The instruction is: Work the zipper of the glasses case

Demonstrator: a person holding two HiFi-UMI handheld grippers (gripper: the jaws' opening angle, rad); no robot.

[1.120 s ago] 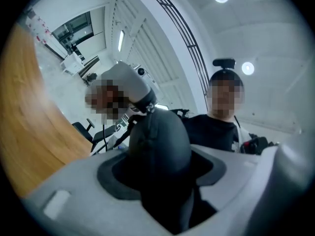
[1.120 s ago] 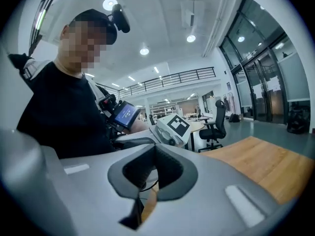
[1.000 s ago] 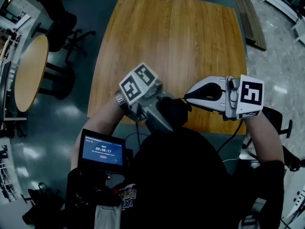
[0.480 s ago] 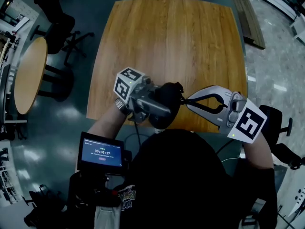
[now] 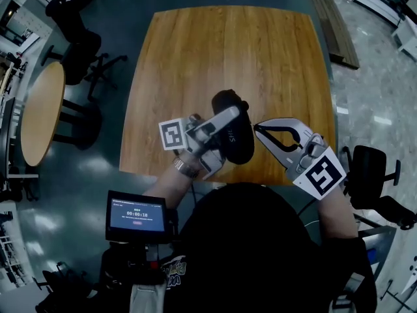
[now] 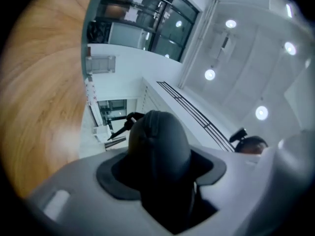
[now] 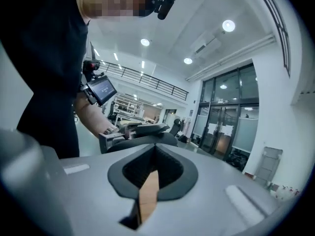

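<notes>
The left tool (image 5: 228,119) is shown from above in the head view, raised over the near part of the counter (image 5: 228,51), with its marker cube (image 5: 174,135) on the person's side. The grip itself is shown only in the left gripper view. There the glasses case (image 6: 157,141) is pinched between the two pads, and its rounded end stands out beyond the tips. The lower part of the case is lost in shadow between the jaws. A thin dark piece (image 6: 120,128) juts from the case's left edge; it may be the zipper pull, but the view is too dim for that to be settled.

In the head view the case is seen as a black oval just right of the left tool, above the wood, and no zipper line can be made out on it.

The right tool (image 5: 257,128) is held close beside the case's right side, with its tips turned toward it. In the right gripper view its jaws are seen pressed together with nothing held, and a strip of wood shows through the slit beneath the pads. Beyond those tips the left tool, a forearm (image 7: 91,117) and a small lit screen (image 7: 101,90) are visible.
</notes>
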